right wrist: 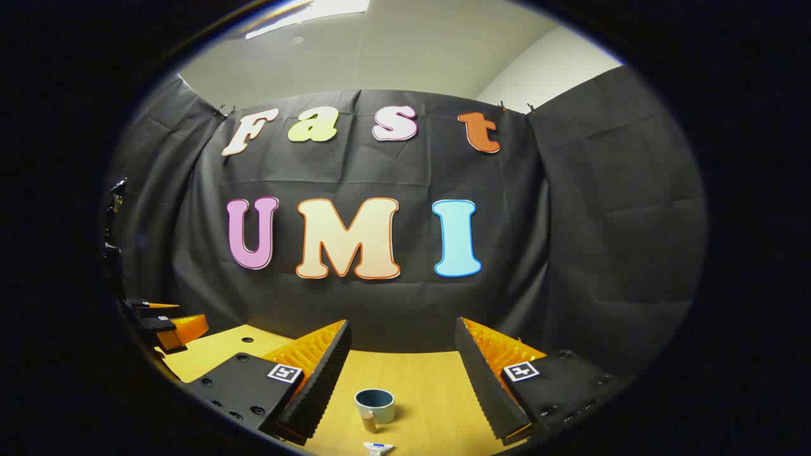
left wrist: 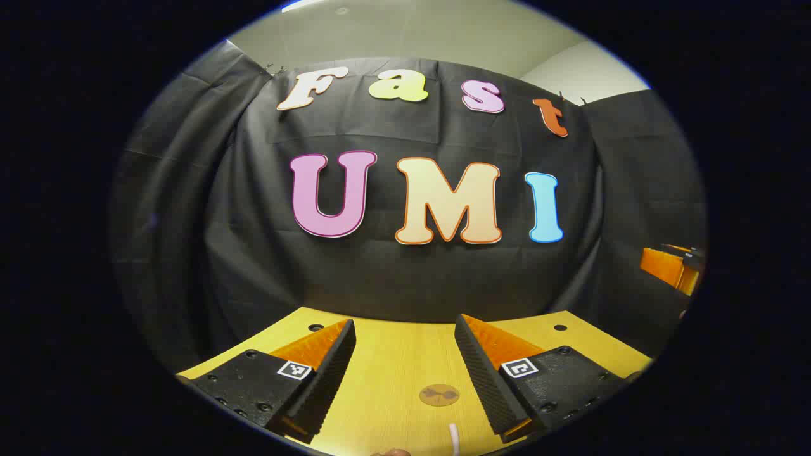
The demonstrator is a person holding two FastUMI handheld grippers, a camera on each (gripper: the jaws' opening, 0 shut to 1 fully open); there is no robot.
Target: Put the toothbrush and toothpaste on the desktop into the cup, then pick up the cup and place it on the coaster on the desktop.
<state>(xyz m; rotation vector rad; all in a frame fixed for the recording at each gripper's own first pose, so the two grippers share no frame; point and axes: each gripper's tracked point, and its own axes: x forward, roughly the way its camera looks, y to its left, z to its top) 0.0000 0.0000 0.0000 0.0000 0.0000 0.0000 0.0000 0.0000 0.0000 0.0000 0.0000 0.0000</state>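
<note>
In the left gripper view my left gripper [left wrist: 405, 329] stands open above the wooden desktop [left wrist: 393, 354], its fingers wide apart with nothing between them. A round brown coaster [left wrist: 438, 394] lies on the desk between the fingers, and the white end of the toothbrush [left wrist: 454, 437] shows at the bottom edge. In the right gripper view my right gripper [right wrist: 402, 332] is open too. Below and between its fingers sits a blue-green cup [right wrist: 374, 405] on the desk, and the tip of the toothpaste tube [right wrist: 377, 447] lies just in front of it.
The other gripper [right wrist: 166, 323] shows at the far left of the right gripper view, and at the right edge of the left gripper view [left wrist: 675, 266]. The black cloth wall closes off the back of the desk. Small holes [left wrist: 315, 327] mark the desk's far corners.
</note>
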